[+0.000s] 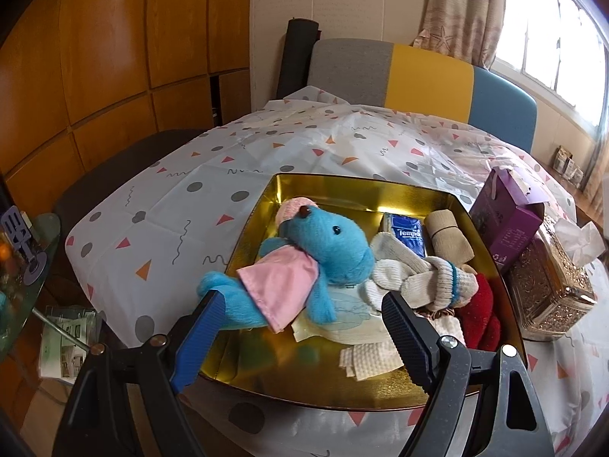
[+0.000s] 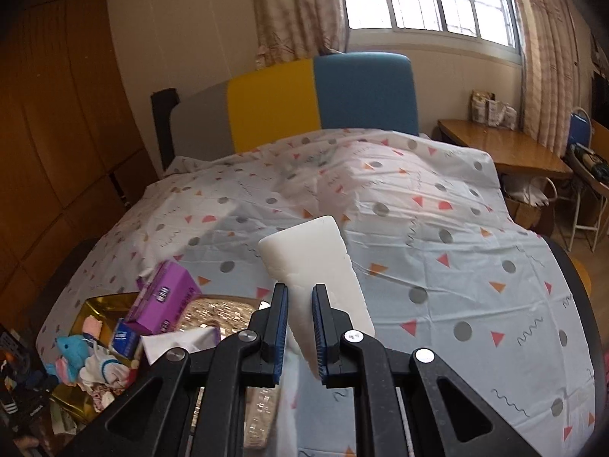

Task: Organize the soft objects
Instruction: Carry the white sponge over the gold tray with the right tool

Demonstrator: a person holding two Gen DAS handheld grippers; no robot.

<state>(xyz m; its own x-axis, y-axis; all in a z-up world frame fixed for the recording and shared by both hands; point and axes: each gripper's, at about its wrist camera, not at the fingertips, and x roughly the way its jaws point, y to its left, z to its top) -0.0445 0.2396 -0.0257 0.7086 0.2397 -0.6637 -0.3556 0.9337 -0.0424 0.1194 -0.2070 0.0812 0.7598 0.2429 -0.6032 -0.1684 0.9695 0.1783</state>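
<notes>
Meanwhile, at a table spread with a white patterned cloth [image 1: 160,209], a gold tin tray [image 1: 251,228] sits crowded with soft things. A blue plush toy [image 1: 327,243] in a pink dress lies across the tray's left half, its legs hanging over the near-left rim. Beside it to the right lie rolled white socks [image 1: 415,274], a blue tissue packet [image 1: 409,234], a beige bandage roll [image 1: 449,238] and a red knitted piece [image 1: 479,312]; a folded white paper towel [image 1: 371,358] rests on the tray floor at the front.

The left gripper [image 1: 300,323] hangs over the tray's near edge with its blue-padded jaws wide apart; the left finger sits against the toy's leg, but nothing is clamped between the two.

Just beyond the tray's right rim stand a purple carton [image 1: 506,224] and an ornate metallic tissue box [image 1: 552,289], the carton leaning on the box.

The right gripper [image 2: 298,327] is up above the cloth, well to the right of the tray, its jaws squeezed narrow on a white sponge block [image 2: 316,262]. The block sticks out forward and upward from the pads, tilted, clear of the table.

Behind the table stands a chair back [image 2: 319,95] in grey, yellow and blue, with a curtained window [image 2: 430,0] beyond it.
</notes>
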